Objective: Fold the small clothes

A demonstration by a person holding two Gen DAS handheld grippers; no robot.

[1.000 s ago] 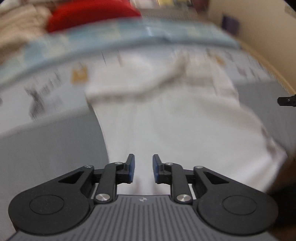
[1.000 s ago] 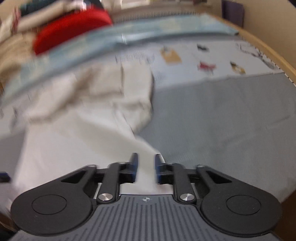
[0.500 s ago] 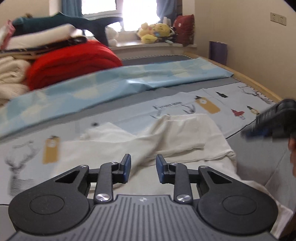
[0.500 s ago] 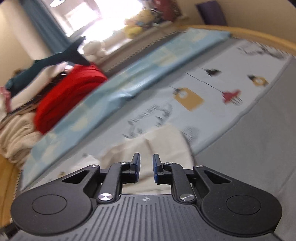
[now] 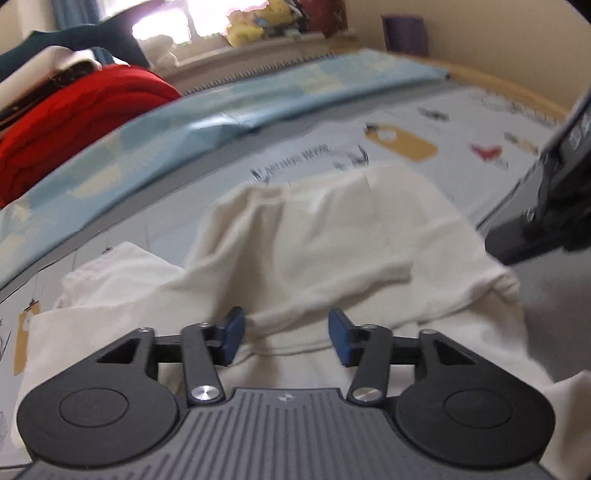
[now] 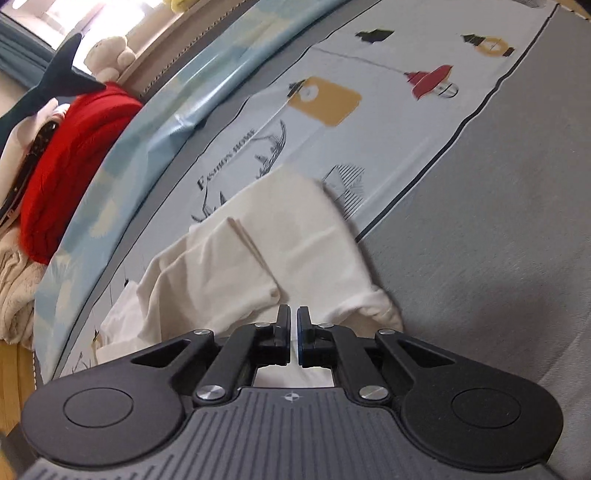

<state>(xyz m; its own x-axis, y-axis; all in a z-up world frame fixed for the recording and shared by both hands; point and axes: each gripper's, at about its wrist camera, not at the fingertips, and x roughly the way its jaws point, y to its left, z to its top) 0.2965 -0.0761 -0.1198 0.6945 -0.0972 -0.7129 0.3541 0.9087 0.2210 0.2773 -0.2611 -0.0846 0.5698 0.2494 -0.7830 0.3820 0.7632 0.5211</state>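
Observation:
A cream-white small garment (image 5: pixel 314 251) lies rumpled on the printed bed sheet, its far part folded over toward me. My left gripper (image 5: pixel 286 339) is open and empty, its blue-padded fingers just above the garment's near fold. In the right wrist view the same garment (image 6: pixel 258 251) lies ahead. My right gripper (image 6: pixel 293 338) is nearly shut with a thin gap, over the garment's near edge; no cloth shows between the pads. The right gripper's body (image 5: pixel 554 192) shows at the right edge of the left wrist view.
A light blue blanket (image 5: pixel 221 122) runs across the bed behind the garment. A red blanket (image 5: pixel 74 118) and stacked bedding sit at the far left. Plush toys (image 5: pixel 258 26) line the windowsill. Grey mattress cover (image 6: pixel 498 240) lies to the right.
My left gripper has opened wider and moved closer to the garment. My right gripper has narrowed to almost shut and tilted down toward the garment's right edge.

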